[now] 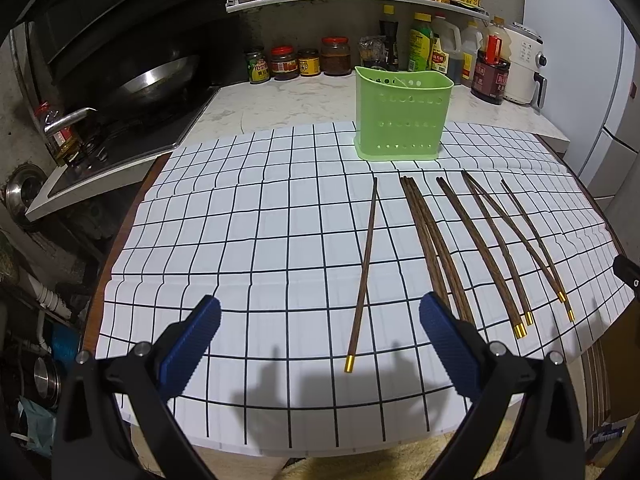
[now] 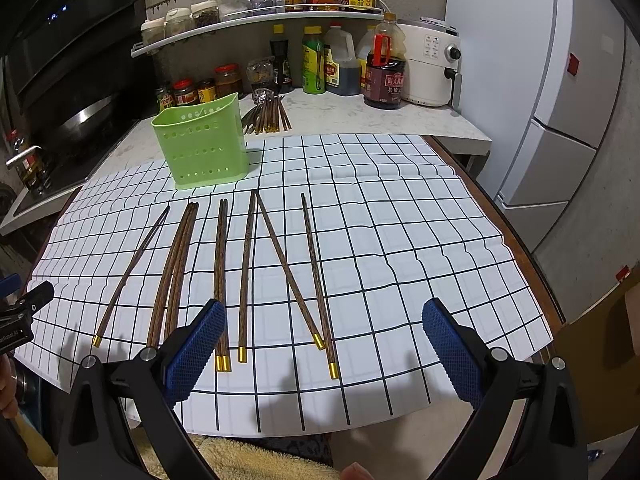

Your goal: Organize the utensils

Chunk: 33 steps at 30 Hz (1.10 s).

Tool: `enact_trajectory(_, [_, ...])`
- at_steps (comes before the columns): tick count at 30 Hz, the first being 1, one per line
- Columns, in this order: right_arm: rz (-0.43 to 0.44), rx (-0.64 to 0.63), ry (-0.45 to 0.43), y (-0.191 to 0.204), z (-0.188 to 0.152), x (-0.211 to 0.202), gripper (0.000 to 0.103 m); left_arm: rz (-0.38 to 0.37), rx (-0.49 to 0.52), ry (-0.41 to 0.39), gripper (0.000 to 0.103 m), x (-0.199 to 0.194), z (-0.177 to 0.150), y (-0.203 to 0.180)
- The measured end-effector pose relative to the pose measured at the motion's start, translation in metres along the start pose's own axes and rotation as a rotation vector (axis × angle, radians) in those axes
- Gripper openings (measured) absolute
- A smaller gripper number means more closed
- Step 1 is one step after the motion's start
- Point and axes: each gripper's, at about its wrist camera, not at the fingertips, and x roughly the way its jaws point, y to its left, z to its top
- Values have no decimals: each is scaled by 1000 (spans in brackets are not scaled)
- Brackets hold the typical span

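We are holding the left tongs (image 1: 320, 334) and right tongs (image 2: 324, 338) spread wide, gripping nothing, above the checked cloth (image 2: 400, 240); chopsticks (image 2: 248, 272) are lying ahead of them, the green holder (image 2: 202, 144) standing beyond.

Your right gripper (image 2: 324, 344) hangs above the near edge of the grid-patterned mat (image 2: 420, 248), jaws spread wide with nothing between them. On the mat, wooden chopsticks (image 2: 248, 276) with gold-capped ends lie fanned out, caps toward you; your left blue pad (image 2: 196, 350) overlaps the near ends of some. The green perforated holder (image 2: 202, 148) stands upright at the mat's far edge. A further bundle of utensils (image 2: 266, 116) lies on the counter behind the holder.
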Motion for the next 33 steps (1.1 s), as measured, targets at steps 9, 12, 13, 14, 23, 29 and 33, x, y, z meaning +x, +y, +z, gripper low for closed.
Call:
enact_trajectory(9, [-2,2,4,-1,-2,2,97,2,-2,3,97,3,-2,2])
enact_trajectory(12, [-2,2,3,-1,-2,2,97,5,-5,1,97,3,-2,2])
enact_trajectory(13, [-1,1,3,-1,-2,2,97,5,-6,1,97,3,-2,3])
enact_trajectory(14, [-2,2,4,-1,-2,2,97,5,-7,0,97,3,-2,3])
enact_trajectory(23, [3,4,4,0,-1,2,97,8,-12,2,97,3,-2,5])
enact_trajectory(29, [4,6,6,1,-1,3,97,11,-13,3,97,4,-3,7])
enact_trajectory(33, [5,6,7,0,-1,3,97,12,-15,4,97,5,-3,8])
